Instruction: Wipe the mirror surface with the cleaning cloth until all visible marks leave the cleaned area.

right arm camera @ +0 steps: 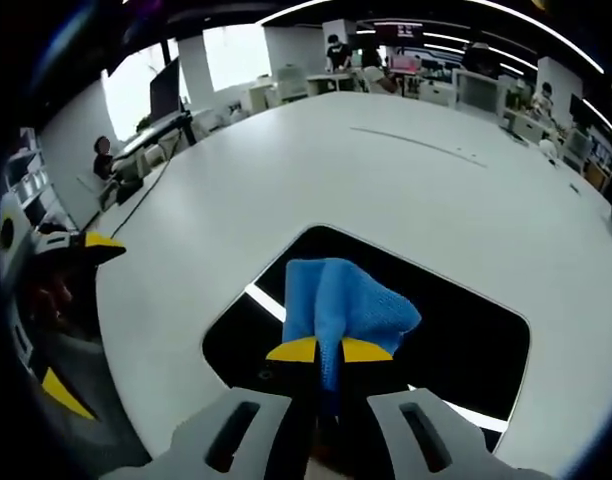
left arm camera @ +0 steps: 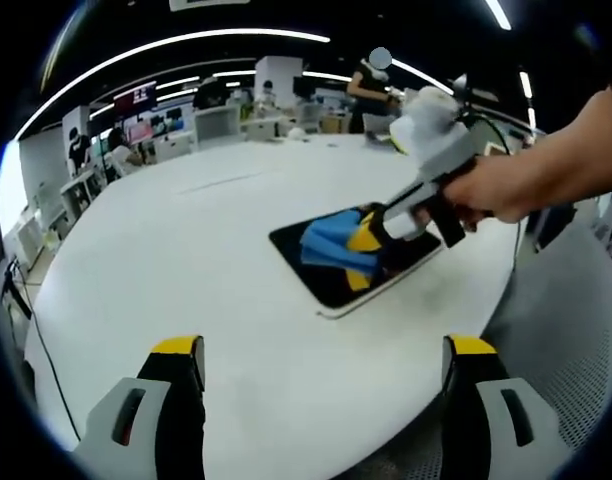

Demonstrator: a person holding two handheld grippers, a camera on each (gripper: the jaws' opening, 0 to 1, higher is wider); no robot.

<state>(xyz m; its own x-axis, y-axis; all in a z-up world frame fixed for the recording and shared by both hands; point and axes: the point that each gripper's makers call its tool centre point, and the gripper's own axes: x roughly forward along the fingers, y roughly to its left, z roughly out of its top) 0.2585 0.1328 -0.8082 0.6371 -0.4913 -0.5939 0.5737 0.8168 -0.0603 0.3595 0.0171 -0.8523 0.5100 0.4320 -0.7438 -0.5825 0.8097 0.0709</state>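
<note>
A dark rectangular mirror lies flat on the big white table. A blue cleaning cloth rests on the mirror's surface. My right gripper is shut on the cloth, its yellow-tipped jaws pinching the near end; in the left gripper view the right gripper shows with a hand holding it from the right. My left gripper stands open above the table's near part, well short of the mirror, with nothing between its fingers.
The round white table stretches far beyond the mirror, with a thin seam line across its far side. People, desks and screens stand in the room behind. The table's edge runs close to the mirror's right side.
</note>
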